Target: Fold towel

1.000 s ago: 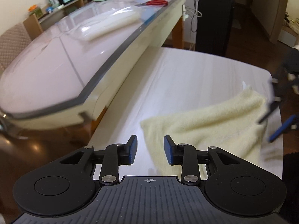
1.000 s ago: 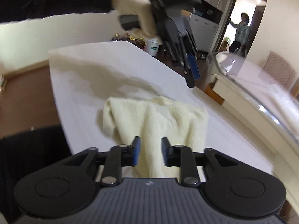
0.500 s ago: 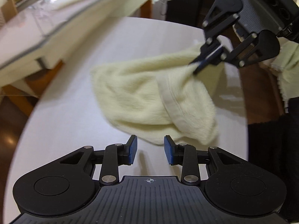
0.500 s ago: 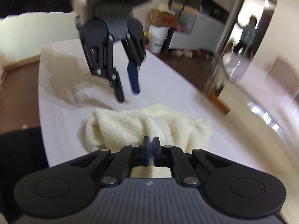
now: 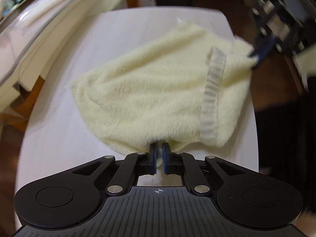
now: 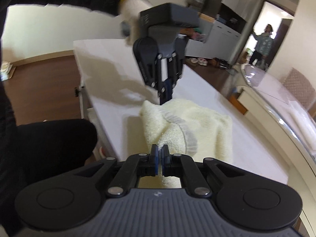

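Towel (image 5: pixel 150 90), pale yellow, lies mid-frame on the white table (image 5: pixel 138 29), pinched by left gripper (image 5: pixel 159 154) and right gripper (image 6: pixel 159 156); only the right view shows a doorway onlooker (image 6: pixel 262 43).

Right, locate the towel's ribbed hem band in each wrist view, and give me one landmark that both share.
Left wrist view: the ribbed hem band runs down the right part of the towel, from near the right gripper toward the left gripper.
Right wrist view: the band curves across the towel's middle, just ahead of the right gripper.
Shared landmark: the white table under the towel.
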Demonstrator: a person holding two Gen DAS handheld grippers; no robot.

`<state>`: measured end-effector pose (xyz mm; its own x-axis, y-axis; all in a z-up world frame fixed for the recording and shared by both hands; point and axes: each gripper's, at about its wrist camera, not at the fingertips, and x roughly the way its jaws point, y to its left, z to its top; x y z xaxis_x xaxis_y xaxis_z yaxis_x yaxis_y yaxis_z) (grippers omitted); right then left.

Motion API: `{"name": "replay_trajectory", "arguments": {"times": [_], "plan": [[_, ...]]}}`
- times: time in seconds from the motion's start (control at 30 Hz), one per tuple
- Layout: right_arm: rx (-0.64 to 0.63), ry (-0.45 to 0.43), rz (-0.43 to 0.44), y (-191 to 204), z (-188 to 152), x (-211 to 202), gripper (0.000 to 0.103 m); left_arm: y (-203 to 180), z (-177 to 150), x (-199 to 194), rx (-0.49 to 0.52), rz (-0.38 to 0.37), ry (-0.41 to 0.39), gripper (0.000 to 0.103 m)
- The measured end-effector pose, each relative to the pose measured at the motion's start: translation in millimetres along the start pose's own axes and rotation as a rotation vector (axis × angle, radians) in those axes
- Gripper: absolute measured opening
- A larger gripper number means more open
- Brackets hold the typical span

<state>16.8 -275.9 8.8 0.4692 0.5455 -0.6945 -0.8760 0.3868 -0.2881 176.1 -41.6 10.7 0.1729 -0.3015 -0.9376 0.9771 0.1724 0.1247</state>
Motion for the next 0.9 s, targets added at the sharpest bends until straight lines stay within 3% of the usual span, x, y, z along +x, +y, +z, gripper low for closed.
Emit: {"name": "replay_trajectory", "arguments": {"times": [0.1,0.23,0.37,0.47,0.57,0.7,0.9], "plan": [[-0.080,0.007,0.039,13.9,2.8,7.0,0.004,4.4,-14.0,-9.8,0.056,0.066,0.094,0.006],[-0.155,0.015,0.074,27.2,7.6,23.3,0.005,6.3,-22.7,-17.8,0.069,0.089,0.128,0.007],[-0.164,0.046,0.098,32.5,8.5,32.2,0.017,5.9,-23.1,-16.7,0.046,0.097,0.111,0.010],[-0.074,0.015,0.112,21.4,8.3,21.2,0.023,10.5,-22.8,-20.2,-0.003,0.098,0.063,0.014],[0.019,-0.016,0.094,7.8,10.0,16.1,0.043,12.7,-24.4,-29.9,-0.044,0.086,0.009,0.014],[0.101,-0.034,0.092,-5.8,11.1,22.3,0.043,9.5,-25.6,-39.1,-0.046,0.094,-0.007,0.015],[0.099,-0.031,0.147,-29.4,11.1,46.3,0.043,2.4,-46.9,-56.2,-0.063,0.107,-0.007,0.015]]}}
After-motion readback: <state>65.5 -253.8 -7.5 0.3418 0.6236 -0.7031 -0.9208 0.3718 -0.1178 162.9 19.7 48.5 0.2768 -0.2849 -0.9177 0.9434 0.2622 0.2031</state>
